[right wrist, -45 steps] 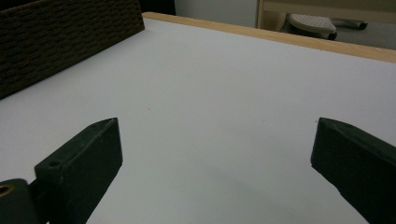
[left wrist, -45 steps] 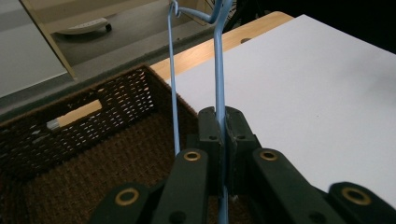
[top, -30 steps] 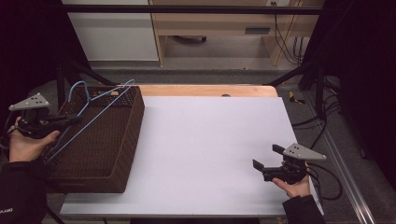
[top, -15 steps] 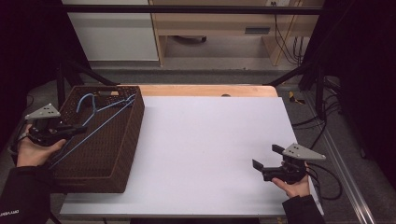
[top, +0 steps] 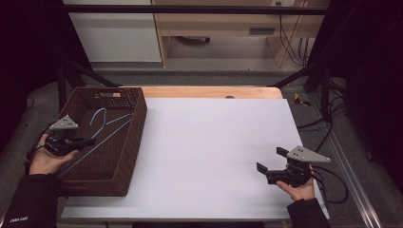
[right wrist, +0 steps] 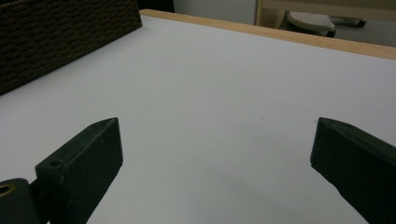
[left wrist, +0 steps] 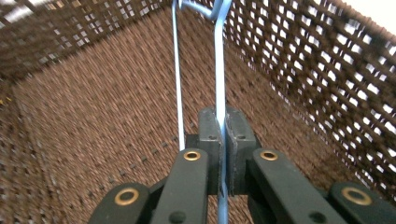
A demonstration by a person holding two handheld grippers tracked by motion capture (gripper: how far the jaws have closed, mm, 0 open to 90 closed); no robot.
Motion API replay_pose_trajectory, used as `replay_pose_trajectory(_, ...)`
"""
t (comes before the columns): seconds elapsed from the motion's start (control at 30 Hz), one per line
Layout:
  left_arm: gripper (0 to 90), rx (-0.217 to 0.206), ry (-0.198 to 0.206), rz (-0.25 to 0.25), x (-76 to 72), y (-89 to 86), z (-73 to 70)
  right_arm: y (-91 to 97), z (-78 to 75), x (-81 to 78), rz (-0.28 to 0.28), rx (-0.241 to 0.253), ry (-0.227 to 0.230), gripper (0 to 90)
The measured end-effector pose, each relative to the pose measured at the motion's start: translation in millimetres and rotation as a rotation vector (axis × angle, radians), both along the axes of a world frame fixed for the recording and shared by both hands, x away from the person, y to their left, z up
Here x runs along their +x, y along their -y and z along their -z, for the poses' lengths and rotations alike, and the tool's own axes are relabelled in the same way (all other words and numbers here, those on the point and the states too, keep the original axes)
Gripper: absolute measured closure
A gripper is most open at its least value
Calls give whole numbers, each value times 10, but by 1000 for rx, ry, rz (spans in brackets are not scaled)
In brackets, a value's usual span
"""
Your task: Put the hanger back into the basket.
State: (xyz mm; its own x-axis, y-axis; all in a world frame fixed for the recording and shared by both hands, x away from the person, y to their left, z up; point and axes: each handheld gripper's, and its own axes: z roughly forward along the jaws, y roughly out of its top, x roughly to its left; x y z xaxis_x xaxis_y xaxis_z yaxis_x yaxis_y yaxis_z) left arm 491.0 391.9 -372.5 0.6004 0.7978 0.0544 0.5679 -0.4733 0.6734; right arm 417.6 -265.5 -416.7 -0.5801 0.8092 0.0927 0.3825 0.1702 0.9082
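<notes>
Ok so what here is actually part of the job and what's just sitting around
In use:
left gripper, jaws shut on the blue wire hanger
brown wicker basket, holding the hanger

Idle or background:
right gripper, jaws open above the white table
cables on the floor behind

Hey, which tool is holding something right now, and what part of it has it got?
The left tool is shut on one wire arm of the blue hanger inside the basket. The right tool is open, holding nothing.
</notes>
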Motion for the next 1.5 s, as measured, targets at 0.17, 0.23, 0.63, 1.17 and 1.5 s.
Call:
replay_pose_trajectory(0.17, 854, 58, -35, -14, 16, 32, 71, -1, 7, 7, -2, -2, 0, 28)
replay_pose_trajectory(0.23, 817, 36, -33, -4, 1, 23, 63, 2, 4, 3, -1, -4, -1, 28)
replay_pose_trajectory(0.63, 594, -159, 149, -46, -266, 199, -191, 6, -46, -10, 4, 16, 16, 28)
replay_pose_trajectory(1.17, 218, -322, 298, 26, -639, 840, -333, 12, -79, -12, 6, 30, 27, 25)
replay_pose_trajectory(1.5, 134, -369, 286, 87, -777, 1274, -191, 26, -100, -26, 13, 39, 33, 23)
